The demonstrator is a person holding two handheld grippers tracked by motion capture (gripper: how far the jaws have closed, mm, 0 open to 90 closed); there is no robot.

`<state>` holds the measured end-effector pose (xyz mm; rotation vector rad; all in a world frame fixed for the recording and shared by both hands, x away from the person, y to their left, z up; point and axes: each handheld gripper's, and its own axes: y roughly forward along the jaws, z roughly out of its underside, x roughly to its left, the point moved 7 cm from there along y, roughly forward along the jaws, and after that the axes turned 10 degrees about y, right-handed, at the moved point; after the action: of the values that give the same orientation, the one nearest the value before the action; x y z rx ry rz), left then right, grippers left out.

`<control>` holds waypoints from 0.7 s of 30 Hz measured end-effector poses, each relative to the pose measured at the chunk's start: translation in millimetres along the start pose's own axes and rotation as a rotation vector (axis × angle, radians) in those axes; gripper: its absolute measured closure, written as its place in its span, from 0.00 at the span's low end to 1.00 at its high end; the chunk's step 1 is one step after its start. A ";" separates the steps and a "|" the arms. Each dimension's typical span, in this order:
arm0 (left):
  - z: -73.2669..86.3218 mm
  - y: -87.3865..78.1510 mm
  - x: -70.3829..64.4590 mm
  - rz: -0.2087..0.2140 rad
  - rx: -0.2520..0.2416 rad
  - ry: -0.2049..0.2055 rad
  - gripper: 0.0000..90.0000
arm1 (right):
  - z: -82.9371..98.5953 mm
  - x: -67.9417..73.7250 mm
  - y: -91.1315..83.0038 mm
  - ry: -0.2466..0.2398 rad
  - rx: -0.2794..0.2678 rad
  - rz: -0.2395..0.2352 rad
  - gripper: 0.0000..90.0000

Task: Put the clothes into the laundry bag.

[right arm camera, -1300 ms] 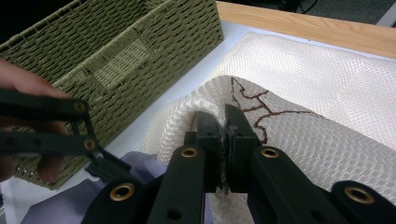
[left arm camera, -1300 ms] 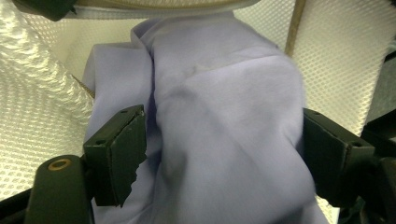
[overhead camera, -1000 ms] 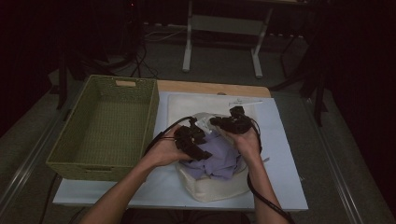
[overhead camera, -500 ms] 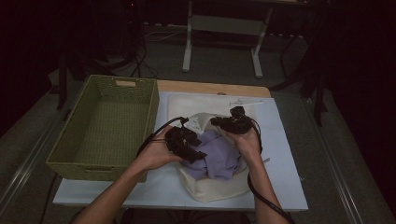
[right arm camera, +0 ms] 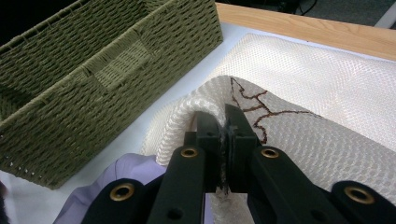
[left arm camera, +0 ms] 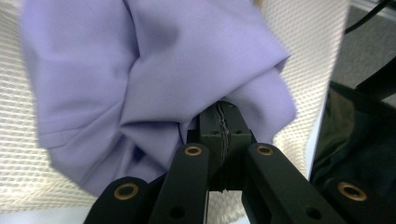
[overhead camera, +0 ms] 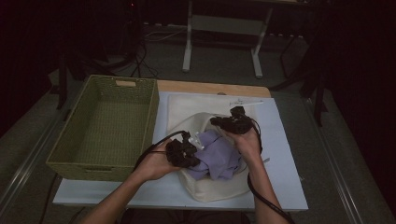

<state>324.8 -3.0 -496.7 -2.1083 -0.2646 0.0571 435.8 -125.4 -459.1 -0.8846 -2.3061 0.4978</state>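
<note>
One lilac cloth point(overhead camera: 217, 157) lies bunched in the mouth of one cream mesh bag point(overhead camera: 212, 191), on the white sheet point(overhead camera: 285, 163) that covers the table. The left gripper point(overhead camera: 192, 148) has its jaws pressed together on a fold of the cloth; in the left gripper view the cloth point(left arm camera: 140, 84) wraps around the closed tips, with bag mesh point(left arm camera: 299, 46) beneath. The right gripper point(overhead camera: 219, 120) pinches the bag's rim point(right arm camera: 205, 102), lifting it, jaws clamped tight. One green wicker basket point(overhead camera: 140, 84) stands just left of the bag, with nothing in it. Two hands, two grippers, each holding one thing.
</note>
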 end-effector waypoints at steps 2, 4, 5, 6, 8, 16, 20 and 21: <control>-1.1 7.2 0.7 -0.006 0.010 -0.007 1.00 | -0.4 0.6 -0.2 0.002 -0.002 -0.001 0.96; -4.5 15.0 2.4 -0.020 0.014 -0.015 1.00 | -0.5 1.7 -0.4 0.000 -0.002 -0.002 0.96; -6.6 18.8 3.0 -0.025 0.016 -0.014 1.00 | -0.6 2.1 -0.4 -0.001 -0.003 -0.003 0.96; -9.5 23.4 3.4 -0.026 0.020 -0.014 1.00 | -0.7 2.3 -0.4 -0.002 -0.003 -0.003 0.96; -13.8 29.5 4.2 -0.028 0.019 -0.013 1.00 | -1.0 2.3 -0.7 0.001 -0.003 -0.003 0.96; -33.0 54.2 8.3 -0.041 0.029 -0.015 1.00 | -0.9 1.2 -1.9 0.008 -0.009 -0.013 0.96; -40.9 64.7 11.2 -0.045 0.024 -0.029 1.00 | -0.8 1.6 -1.6 0.008 -0.009 -0.014 0.96; -42.2 67.5 12.0 -0.045 0.021 -0.038 1.00 | -0.8 1.6 -1.6 0.008 -0.009 -0.014 0.96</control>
<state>353.8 -69.8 -531.1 -2.0807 -0.3325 0.0726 434.6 -125.3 -457.0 -0.8731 -2.3077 0.4775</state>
